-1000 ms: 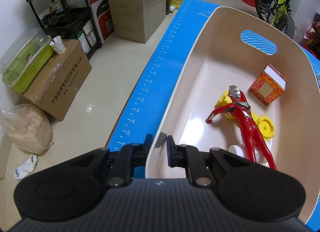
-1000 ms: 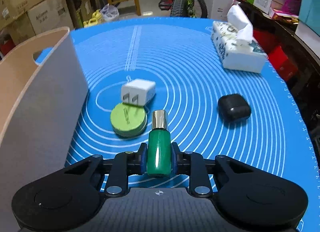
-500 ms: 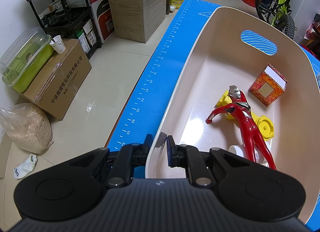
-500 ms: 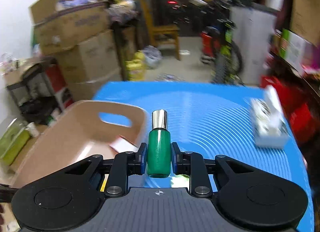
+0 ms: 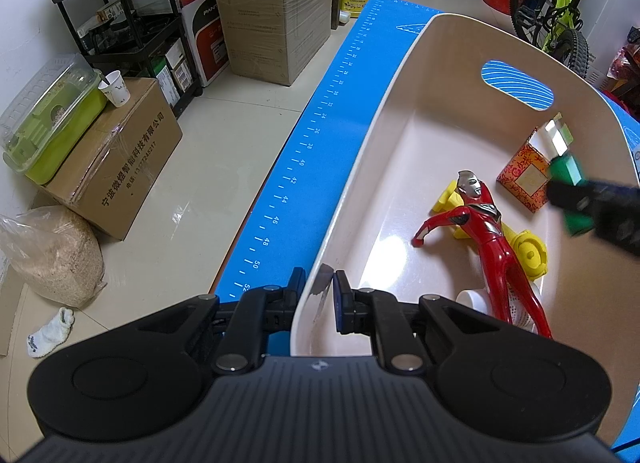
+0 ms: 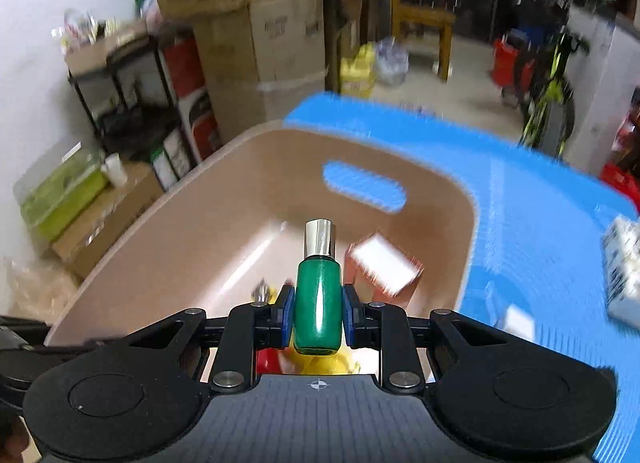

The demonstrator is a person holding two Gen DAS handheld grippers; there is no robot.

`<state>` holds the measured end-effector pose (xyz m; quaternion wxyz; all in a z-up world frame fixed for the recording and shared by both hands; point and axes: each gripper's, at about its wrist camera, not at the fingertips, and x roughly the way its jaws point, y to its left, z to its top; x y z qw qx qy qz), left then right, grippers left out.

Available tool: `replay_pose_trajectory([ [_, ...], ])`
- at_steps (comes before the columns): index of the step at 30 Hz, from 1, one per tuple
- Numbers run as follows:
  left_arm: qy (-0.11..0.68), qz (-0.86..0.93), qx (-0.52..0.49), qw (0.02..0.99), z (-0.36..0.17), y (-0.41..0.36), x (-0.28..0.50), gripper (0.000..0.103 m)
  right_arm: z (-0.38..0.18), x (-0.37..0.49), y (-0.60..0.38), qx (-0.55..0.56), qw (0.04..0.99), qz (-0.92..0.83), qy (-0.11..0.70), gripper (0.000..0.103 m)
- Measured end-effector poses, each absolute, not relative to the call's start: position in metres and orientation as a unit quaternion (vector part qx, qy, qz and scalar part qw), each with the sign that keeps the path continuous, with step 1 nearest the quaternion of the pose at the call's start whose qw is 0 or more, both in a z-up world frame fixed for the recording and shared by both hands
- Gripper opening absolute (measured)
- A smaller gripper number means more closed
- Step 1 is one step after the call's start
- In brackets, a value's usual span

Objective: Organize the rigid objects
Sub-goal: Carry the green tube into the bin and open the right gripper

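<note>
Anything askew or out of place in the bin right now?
Nothing damaged or spilled. The red hero figure lies flat across yellow toy parts in the beige bin. The right gripper holds the green bottle above the bin; the left gripper clamps its rim.

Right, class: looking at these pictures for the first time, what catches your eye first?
The green bottle with a silver cap, clamped in the right gripper above the beige bin. Next, the red figure lying on the bin's floor over yellow parts. The left gripper pinches the bin's near rim.
</note>
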<state>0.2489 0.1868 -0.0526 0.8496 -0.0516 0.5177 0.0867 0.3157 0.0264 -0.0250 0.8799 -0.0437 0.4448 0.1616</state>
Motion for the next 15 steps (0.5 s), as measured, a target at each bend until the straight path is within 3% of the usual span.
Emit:
replay_pose_trajectory([
  [15, 0.518, 0.087, -0.051, 0.849, -0.052, 0.186, 0.249, 0.016, -0.059, 0.312, 0.047, -0.097, 0.837, 0.171, 0.511, 0.033],
])
